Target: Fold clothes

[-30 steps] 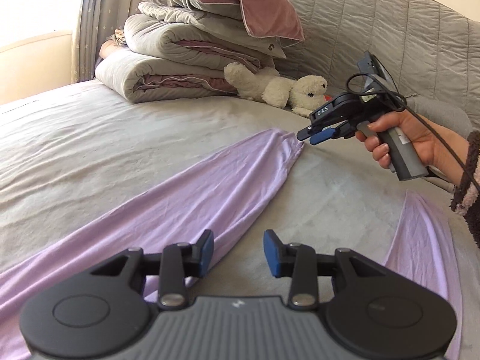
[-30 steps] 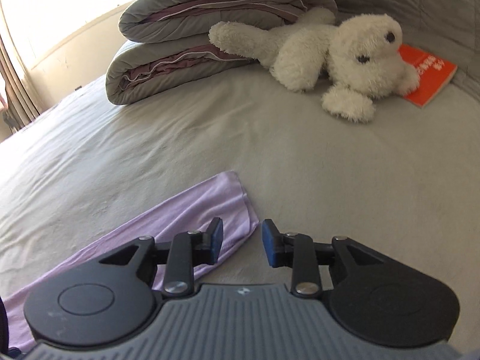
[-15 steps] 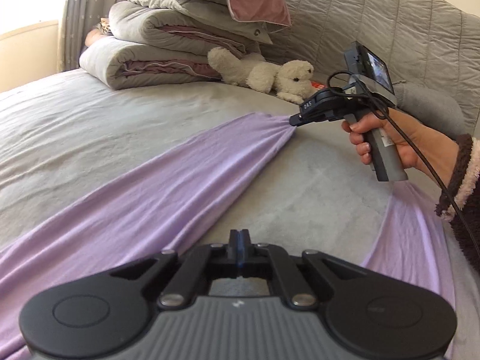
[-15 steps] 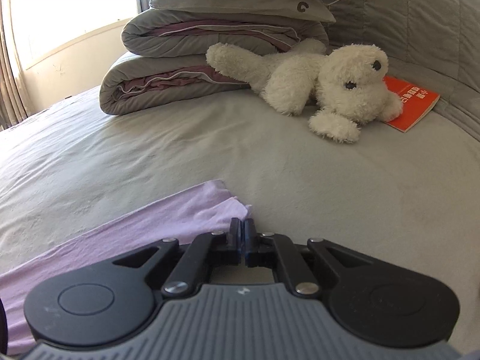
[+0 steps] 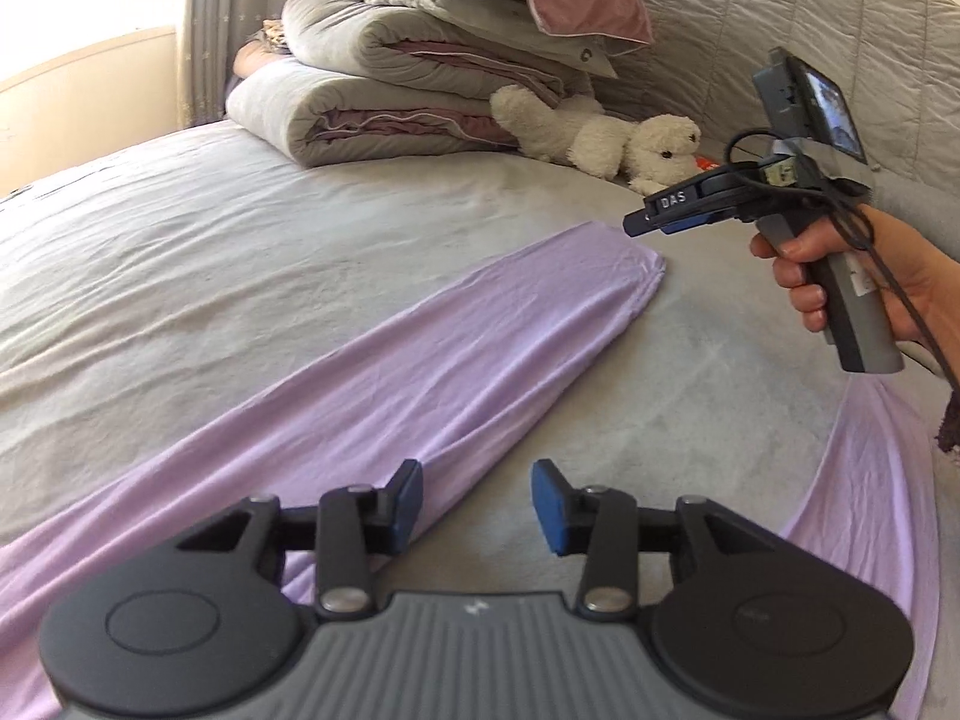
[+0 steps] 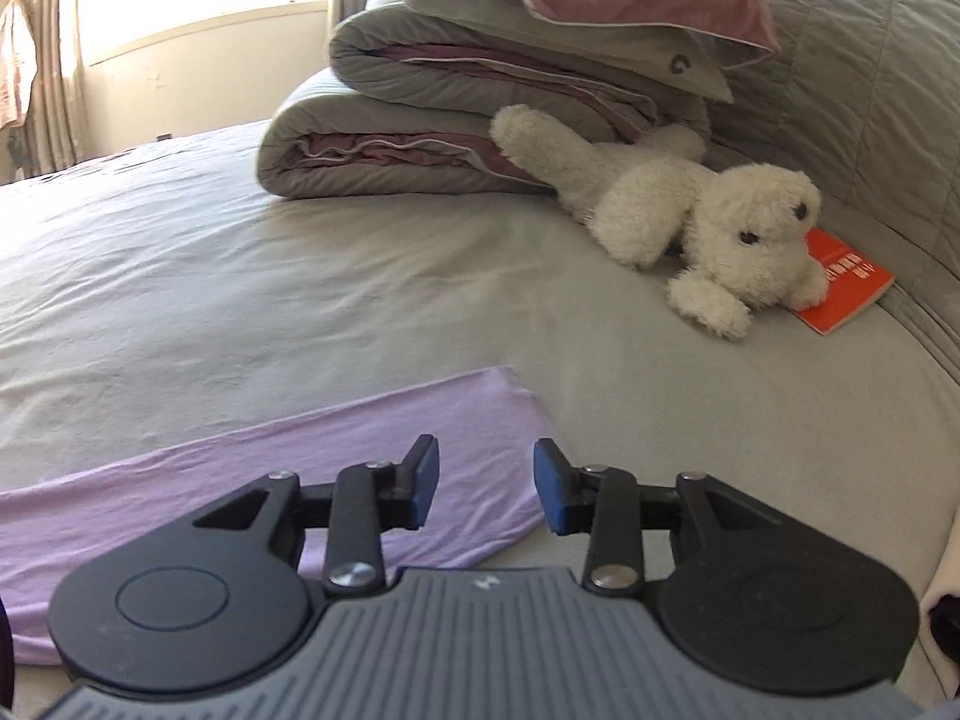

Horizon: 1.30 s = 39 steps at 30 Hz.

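A lilac garment point(image 5: 420, 360) is lying spread flat on the grey bed point(image 5: 180, 252), one long sleeve running from the near left toward the far right, its cuff point(image 5: 630, 264) resting near the bed's middle; a second lilac portion point(image 5: 864, 480) is lying at the near right. The left hand-held gripper point(image 5: 477, 507) is hovering over the near part of the sleeve, its jaws opening with nothing between the blue pads. The right hand-held gripper point(image 6: 486, 492), carried by the person's hand point(image 5: 840, 276), is hanging just beyond the cuff, its jaws likewise opening and empty. At the far side, folded quilts point(image 6: 456, 138), a white plush dog point(image 6: 690, 222) and an orange booklet point(image 6: 840, 282) are resting against the quilted headboard point(image 5: 780, 48).
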Available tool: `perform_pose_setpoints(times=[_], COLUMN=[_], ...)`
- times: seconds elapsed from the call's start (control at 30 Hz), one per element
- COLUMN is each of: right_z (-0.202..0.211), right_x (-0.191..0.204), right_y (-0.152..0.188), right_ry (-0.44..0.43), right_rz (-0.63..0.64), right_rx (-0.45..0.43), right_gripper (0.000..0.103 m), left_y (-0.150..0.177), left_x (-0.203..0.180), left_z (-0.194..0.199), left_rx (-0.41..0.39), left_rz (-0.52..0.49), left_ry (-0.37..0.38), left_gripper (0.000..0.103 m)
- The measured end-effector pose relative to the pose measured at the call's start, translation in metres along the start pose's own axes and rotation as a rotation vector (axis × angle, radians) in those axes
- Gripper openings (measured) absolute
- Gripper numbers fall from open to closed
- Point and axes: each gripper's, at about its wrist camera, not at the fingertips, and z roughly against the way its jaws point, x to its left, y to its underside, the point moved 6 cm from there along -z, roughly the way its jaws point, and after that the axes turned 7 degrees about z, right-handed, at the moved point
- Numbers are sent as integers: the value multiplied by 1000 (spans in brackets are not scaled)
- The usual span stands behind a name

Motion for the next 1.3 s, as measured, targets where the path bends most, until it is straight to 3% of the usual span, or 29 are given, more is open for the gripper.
perform_pose_setpoints(times=[0.3, 0.53, 0.7, 0.87, 1.03, 1.1, 1.13, 1.17, 1.2, 1.3], right_z=[25, 28, 14, 11, 5, 1, -1, -3, -5, -8], right_x=[116, 201, 220, 218, 223, 225, 226, 226, 227, 228], right_y=[-26, -22, -18, -16, -17, -17, -17, -16, -15, -9], right_ry=[-309, -550, -542, -544, -580, -585, -588, -589, -591, -600], right_rz=[189, 414, 527, 516, 564, 590, 601, 613, 625, 654], right_rx=[-25, -9, 27, 32, 14, 20, 30, 42, 54, 78], right_gripper=[39, 41, 41, 41, 41, 41, 41, 41, 41, 41], left_y=[-16, -22, -12, 9, 15, 17, 18, 19, 20, 20], left_x=[69, 143, 193, 221, 236, 239, 238, 236, 233, 219], left_z=[30, 68, 81, 80, 80, 81, 80, 80, 80, 83], left_rx=[-2, 17, 86, 162, 161, 157, 154, 148, 139, 81], left_rz=[128, 107, 47, 32, 95, 125, 127, 126, 116, 33], left_ry=[-149, -312, -362, -350, -321, -311, -307, -309, -329, -431], left_gripper=[47, 49, 51, 51, 51, 44, 30, 7, 1, 1])
